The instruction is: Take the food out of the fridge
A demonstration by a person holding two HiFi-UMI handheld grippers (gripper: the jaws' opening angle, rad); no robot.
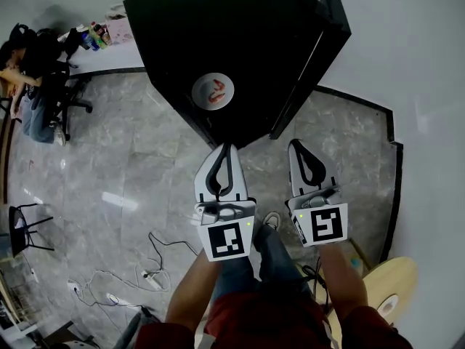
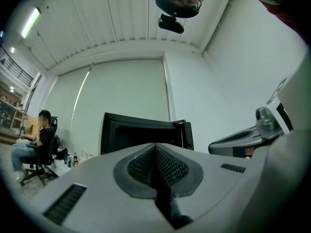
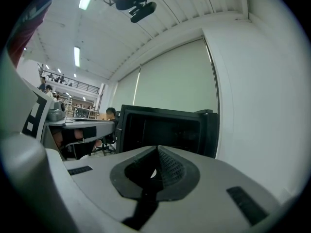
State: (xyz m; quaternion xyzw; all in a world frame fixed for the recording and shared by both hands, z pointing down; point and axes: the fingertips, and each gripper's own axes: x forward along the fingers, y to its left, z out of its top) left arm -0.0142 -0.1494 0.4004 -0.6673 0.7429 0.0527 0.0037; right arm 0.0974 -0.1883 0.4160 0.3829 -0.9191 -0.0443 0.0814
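The left gripper [image 1: 225, 150] and the right gripper [image 1: 295, 145] are held side by side and close to level. Each has its jaws closed tip to tip with nothing between them. Under them, on the grey marble floor [image 1: 131, 166], is the person's shoe [image 1: 272, 220]. Behind the left gripper and off to its left, a white cable [image 1: 156, 267] lies in loose loops. Behind the right gripper and to its right is the edge of a round wooden table [image 1: 403, 275]. Just ahead of both sets of tips stands the black fridge [image 1: 240, 35]. Its door [image 1: 312, 71] is swung open ahead of the right gripper, and its dark inside faces the jaws. The white plate of reddish food [image 1: 213, 90] shows ahead of the left gripper's tips, a little to their left, within the fridge's black outline. Whether it rests on a shelf or on the top cannot be told from above. Much farther ahead and well to the left of the left gripper, a seated person [image 1: 33, 104] is on an office chair. A few bottles [image 1: 91, 38] stand beyond that person. A plain white wall runs along the right of the right gripper.
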